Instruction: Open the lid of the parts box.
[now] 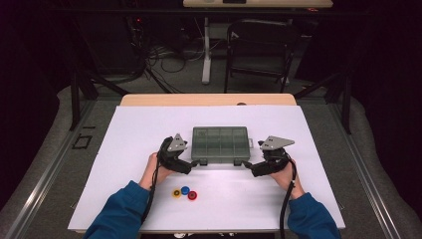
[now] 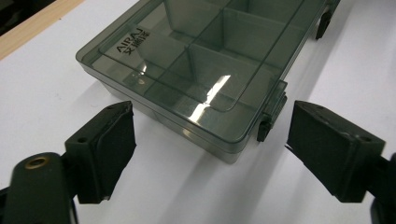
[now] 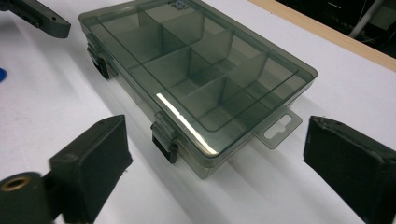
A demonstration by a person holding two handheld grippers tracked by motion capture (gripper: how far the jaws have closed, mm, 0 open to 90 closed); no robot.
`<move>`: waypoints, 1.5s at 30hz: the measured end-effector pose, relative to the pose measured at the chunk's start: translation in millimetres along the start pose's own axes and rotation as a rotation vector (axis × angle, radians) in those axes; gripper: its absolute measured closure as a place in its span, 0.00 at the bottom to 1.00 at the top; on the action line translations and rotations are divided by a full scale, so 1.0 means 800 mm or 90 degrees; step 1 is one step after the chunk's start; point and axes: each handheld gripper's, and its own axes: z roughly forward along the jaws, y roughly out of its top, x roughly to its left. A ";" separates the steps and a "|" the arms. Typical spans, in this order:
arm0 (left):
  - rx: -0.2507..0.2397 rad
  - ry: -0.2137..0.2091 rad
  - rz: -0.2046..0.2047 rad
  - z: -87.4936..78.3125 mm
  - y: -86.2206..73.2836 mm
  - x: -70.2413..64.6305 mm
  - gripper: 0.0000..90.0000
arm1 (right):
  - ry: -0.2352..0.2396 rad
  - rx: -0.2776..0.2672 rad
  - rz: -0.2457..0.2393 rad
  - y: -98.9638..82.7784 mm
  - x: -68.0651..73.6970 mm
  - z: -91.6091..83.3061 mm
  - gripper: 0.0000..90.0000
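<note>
High view: a white sheet-covered table [image 1: 149, 124] with a bare wooden strip along its far edge stands in a dark room, with grey carpet, tangled cables and a black folding chair [image 1: 259, 50] beyond. A translucent smoky-grey plastic compartment box [image 1: 220, 143], lid shut, lies at the middle of the surface. The left gripper [image 1: 191, 167] sits at the box's near left corner, the right gripper [image 1: 247, 167] at its near right corner. Three small round discs, yellow [image 1: 176, 193], blue [image 1: 185, 189] and red [image 1: 192, 195], cluster touching near the near edge.

Left gripper view: the matte black, padded jaws stand wide apart, holding nothing; the box's glossy corner [image 2: 224, 140] and a dark latch [image 2: 271, 112] lie between and just ahead of them, untouched.

Right gripper view: these jaws likewise gape wide and empty, either side of the box's corner [image 3: 205, 163], near its latch [image 3: 165, 140] and clear hanging tab [image 3: 279, 127]. Dividers show through the lid.
</note>
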 end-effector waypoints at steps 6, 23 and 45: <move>0.010 -0.008 0.004 0.005 -0.001 0.000 0.25 | 0.002 0.026 -0.010 -0.004 0.000 0.008 0.21; 0.024 -0.013 0.010 0.012 -0.004 -0.001 0.33 | -0.019 0.082 -0.052 -0.014 0.005 0.030 0.47; 0.026 0.000 0.014 0.014 -0.008 -0.001 0.42 | -0.024 0.084 -0.047 -0.018 0.003 0.033 0.53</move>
